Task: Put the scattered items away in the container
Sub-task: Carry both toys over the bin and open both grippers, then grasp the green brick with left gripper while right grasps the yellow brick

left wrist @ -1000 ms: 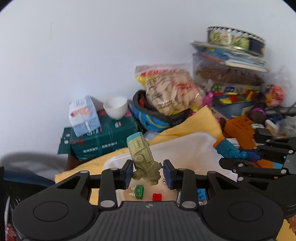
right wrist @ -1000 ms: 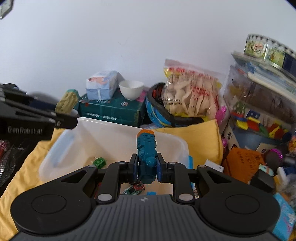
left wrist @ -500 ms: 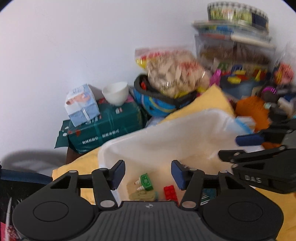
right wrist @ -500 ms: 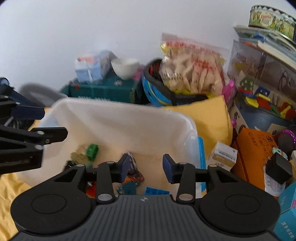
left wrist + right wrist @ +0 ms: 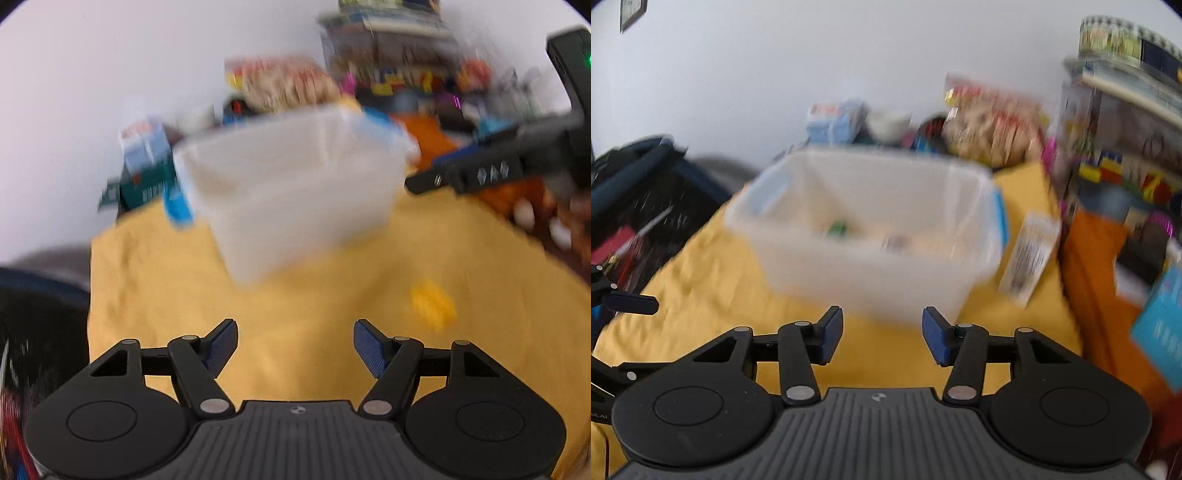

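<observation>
The translucent white container (image 5: 295, 184) with blue clip handles stands on the yellow cloth (image 5: 295, 295); both views are motion-blurred. In the right wrist view the container (image 5: 864, 266) holds small toys, a green one (image 5: 837, 228) among them. My left gripper (image 5: 295, 345) is open and empty, low over the cloth in front of the container. A yellow brick (image 5: 432, 304) lies on the cloth to its right. My right gripper (image 5: 882, 334) is open and empty, just in front of the container's near wall.
A white barcode box (image 5: 1028, 258) leans beside the container's right side. An orange box (image 5: 1100, 295), stacked toy bins (image 5: 1126, 166) and a snack bag (image 5: 993, 125) crowd the right and back. A dark bag (image 5: 639, 192) sits left.
Both grippers dropped their toys into the container, opened, and pulled back and down; they now hang in front of the container over the yellow cloth.
</observation>
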Action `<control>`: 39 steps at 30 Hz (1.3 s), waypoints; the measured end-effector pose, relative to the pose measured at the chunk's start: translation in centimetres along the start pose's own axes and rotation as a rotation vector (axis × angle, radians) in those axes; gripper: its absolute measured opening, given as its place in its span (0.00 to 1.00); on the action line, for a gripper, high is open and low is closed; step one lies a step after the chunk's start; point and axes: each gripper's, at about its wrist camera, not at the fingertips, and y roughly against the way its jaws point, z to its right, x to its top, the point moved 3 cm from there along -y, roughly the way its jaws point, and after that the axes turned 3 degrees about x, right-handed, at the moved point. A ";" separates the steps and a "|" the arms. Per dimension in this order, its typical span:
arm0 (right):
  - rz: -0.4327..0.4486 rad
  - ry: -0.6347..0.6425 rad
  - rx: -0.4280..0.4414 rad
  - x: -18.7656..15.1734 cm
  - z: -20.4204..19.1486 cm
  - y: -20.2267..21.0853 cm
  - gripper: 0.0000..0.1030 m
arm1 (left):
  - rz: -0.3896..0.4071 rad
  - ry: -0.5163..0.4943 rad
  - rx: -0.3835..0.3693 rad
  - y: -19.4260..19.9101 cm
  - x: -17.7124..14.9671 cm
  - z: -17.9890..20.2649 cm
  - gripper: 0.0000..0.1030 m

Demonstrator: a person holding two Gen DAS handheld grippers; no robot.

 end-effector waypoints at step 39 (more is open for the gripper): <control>-0.168 -0.034 -0.001 -8.2 -2.5 1.7 0.55 | -0.144 -0.100 0.046 -3.5 -3.7 1.5 0.36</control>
